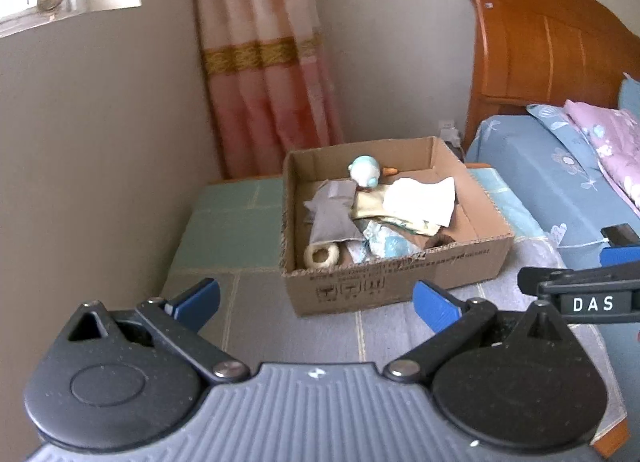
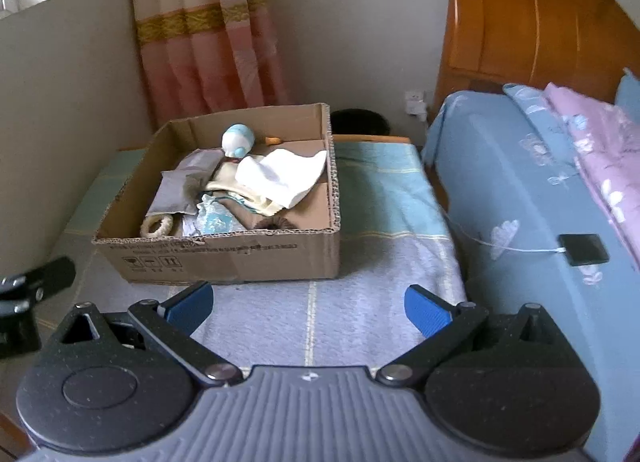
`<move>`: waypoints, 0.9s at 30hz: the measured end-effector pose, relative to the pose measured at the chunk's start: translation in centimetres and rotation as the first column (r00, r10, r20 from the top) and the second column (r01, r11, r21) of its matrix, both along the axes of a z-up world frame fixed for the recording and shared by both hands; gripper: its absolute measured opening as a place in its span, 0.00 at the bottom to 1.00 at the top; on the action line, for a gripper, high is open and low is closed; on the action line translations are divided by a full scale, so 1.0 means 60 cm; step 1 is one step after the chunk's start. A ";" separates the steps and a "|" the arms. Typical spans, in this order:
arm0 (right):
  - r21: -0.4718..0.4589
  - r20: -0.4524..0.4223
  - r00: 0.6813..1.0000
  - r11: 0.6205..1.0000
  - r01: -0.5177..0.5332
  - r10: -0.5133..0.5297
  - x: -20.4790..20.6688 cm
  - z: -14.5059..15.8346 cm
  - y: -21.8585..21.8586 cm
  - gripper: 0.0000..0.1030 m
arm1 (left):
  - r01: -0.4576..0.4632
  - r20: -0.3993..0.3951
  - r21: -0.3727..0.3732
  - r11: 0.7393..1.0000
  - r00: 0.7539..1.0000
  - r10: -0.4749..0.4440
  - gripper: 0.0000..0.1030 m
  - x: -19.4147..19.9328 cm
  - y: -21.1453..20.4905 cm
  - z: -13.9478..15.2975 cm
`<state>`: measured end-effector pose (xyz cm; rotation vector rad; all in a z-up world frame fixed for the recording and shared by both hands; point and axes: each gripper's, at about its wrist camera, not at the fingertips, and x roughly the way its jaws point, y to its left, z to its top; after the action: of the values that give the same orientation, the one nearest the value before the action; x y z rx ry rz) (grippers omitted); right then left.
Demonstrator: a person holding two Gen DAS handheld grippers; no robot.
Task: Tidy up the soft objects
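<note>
An open cardboard box stands on a cloth-covered bench. It holds soft things: a pale blue plush toy, a grey cloth pouch, a white cloth, a patterned blue-white cloth and a cream ring. My left gripper is open and empty, just in front of the box. My right gripper is open and empty, in front of the box's right corner.
The bench cloth is green at the back and grey in front. A bed with a blue sheet, a pink quilt and a wooden headboard stands to the right. A black device lies on the bed. A curtain hangs behind.
</note>
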<state>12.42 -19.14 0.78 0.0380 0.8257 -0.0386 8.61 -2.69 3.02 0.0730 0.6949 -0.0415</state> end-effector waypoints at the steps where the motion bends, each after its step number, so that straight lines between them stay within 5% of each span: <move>1: -0.005 0.006 1.000 1.000 0.005 -0.005 -0.005 0.004 0.002 1.00 | -0.004 -0.002 -0.004 1.000 1.000 0.004 0.99 -0.005 0.001 0.001; 8: -0.019 0.025 1.000 1.000 0.017 -0.017 -0.028 0.021 0.014 1.00 | -0.021 -0.031 -0.053 0.998 0.999 0.020 0.99 -0.013 0.005 -0.002; 27: -0.025 0.035 0.999 1.000 0.004 -0.003 -0.034 0.029 0.028 1.00 | -0.058 -0.033 -0.048 0.997 0.998 0.057 0.99 -0.015 0.006 -0.003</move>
<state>10.36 -17.46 2.53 0.0163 0.7903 -0.0515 7.68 -2.33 2.84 0.0057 0.7272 -0.0044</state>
